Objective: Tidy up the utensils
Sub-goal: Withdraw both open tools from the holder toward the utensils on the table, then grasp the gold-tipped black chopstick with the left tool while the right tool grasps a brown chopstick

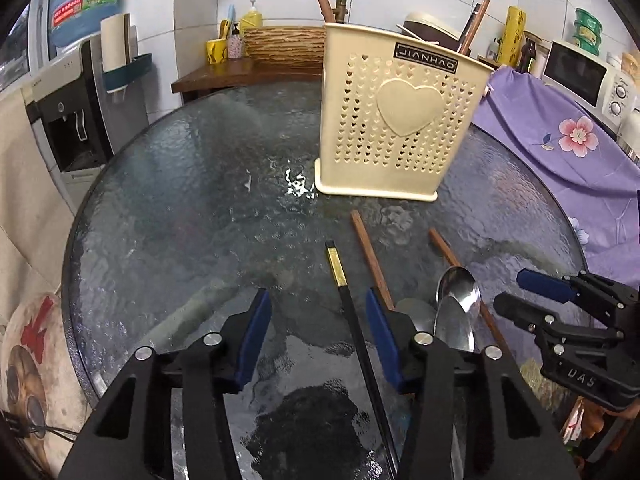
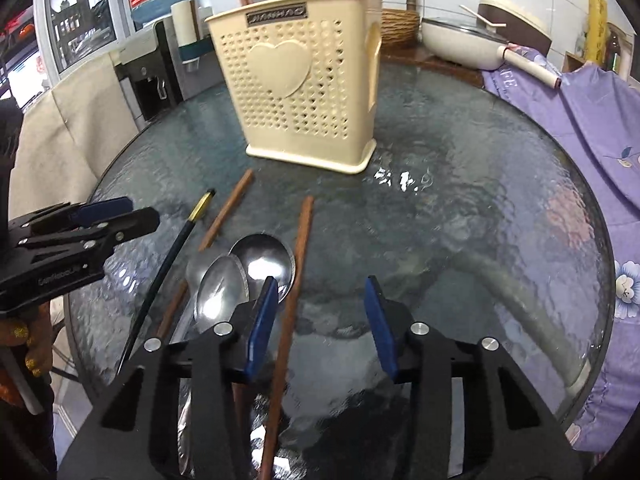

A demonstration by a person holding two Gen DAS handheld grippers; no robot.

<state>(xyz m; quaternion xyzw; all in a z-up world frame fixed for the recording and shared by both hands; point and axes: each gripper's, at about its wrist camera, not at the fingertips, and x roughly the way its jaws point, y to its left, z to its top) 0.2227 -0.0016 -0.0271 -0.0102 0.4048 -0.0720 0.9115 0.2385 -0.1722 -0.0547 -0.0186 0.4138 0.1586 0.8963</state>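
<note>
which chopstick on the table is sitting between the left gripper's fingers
The black chopstick with the gold band near its end. It runs between the left gripper fingers; the two brown wooden chopsticks lie off to its right.

A home kitchen: microwave (image 1: 588,80), water dispenser (image 1: 68,120), cooking pan (image 2: 464,42), tiled walls.

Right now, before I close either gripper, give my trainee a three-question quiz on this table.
1. True or false: the black chopstick lies between the left gripper pads.
2. What lies between the right gripper pads? A spoon; B brown chopstick; C nothing.
3. How many spoons lie on the glass table?

Key: 1 true; 2 B; 3 three, overlapping. Neither chopstick looks pinched yet; the holder stands upright beyond.
</note>
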